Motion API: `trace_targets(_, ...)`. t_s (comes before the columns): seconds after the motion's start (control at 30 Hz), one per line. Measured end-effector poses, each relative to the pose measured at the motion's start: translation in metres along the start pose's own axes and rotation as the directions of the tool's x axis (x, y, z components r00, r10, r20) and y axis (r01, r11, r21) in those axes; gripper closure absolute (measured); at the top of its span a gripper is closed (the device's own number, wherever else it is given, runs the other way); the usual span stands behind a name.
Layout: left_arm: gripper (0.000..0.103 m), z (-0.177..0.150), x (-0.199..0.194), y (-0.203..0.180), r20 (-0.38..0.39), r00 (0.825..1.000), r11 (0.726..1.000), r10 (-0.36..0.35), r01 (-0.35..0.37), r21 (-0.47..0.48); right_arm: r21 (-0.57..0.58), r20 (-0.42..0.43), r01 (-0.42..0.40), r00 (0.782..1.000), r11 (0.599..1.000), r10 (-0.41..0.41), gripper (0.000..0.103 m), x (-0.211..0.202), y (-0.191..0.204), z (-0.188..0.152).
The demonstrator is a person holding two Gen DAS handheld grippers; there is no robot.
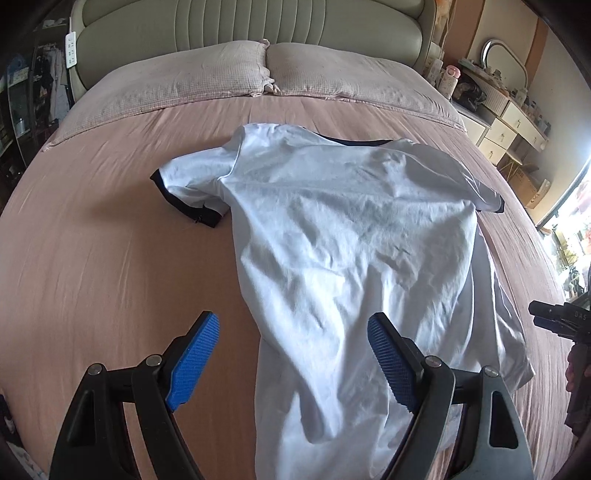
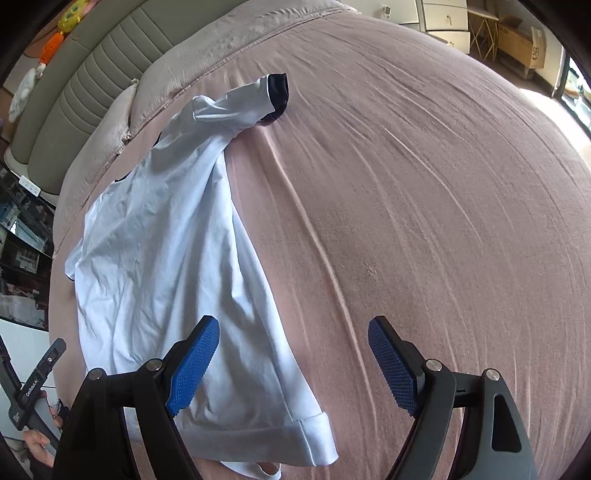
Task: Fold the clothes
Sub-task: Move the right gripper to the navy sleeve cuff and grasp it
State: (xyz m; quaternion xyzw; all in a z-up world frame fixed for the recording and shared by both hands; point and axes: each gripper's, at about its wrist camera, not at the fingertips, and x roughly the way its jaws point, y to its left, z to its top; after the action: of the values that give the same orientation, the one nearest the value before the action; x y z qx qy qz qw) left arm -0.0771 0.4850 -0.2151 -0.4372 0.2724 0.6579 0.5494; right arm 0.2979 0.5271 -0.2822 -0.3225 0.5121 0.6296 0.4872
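A white T-shirt (image 1: 332, 229) with dark trim lies spread and wrinkled on the pink bed sheet (image 1: 92, 258), collar toward the pillows. Its left sleeve (image 1: 188, 184) sticks out flat with a dark cuff. My left gripper (image 1: 293, 354) hovers open over the shirt's lower part, with nothing pinched between the blue pads. In the right wrist view the T-shirt (image 2: 155, 240) lies to the left, its other sleeve (image 2: 258, 96) bunched up. My right gripper (image 2: 293, 360) is open above the shirt's hem corner and the bare sheet (image 2: 443, 221). Each view catches the other gripper at its edge.
Two pillows (image 1: 207, 74) and a padded headboard (image 1: 258, 22) stand at the far end of the bed. A white dresser (image 1: 509, 125) is at the right, dark shelves (image 1: 22, 110) at the left. A cardboard box (image 2: 524, 40) sits on the floor beyond the bed.
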Motion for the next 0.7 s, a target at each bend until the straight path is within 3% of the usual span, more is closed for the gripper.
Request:
trace_targets(0.17, 0.02, 0.043, 0.019, -0.009, -0.073, 0.993, 0.995, -0.089, 0.086, -0.045, 0.041, -0.025, 0.03, 0.999, 0.999, -0.029, 0.02, -0.004, 0.025, 0.039)
trace_targets(0.33, 0.02, 0.073, 0.031, -0.036, -0.144, 0.983, 0.993, -0.114, 0.111, -0.027, 0.113, -0.049, 0.026, 0.999, 0.993, -0.021, 0.02, -0.007, 0.038, 0.079)
trace_targets(0.53, 0.02, 0.08, 0.046, -0.097, -0.151, 0.984, 0.993, -0.093, 0.103, 0.056, 0.077, -0.066, -0.003, 0.998, 0.997, 0.008, 0.02, 0.0, 0.043, 0.128)
trace_targets(0.7, 0.02, 0.079, 0.075, -0.159, -0.214, 0.975, 0.982, -0.058, 0.094, 0.163, 0.086, -0.094, -0.07, 0.993, 0.994, 0.078, 0.02, 0.016, 0.029, 0.155)
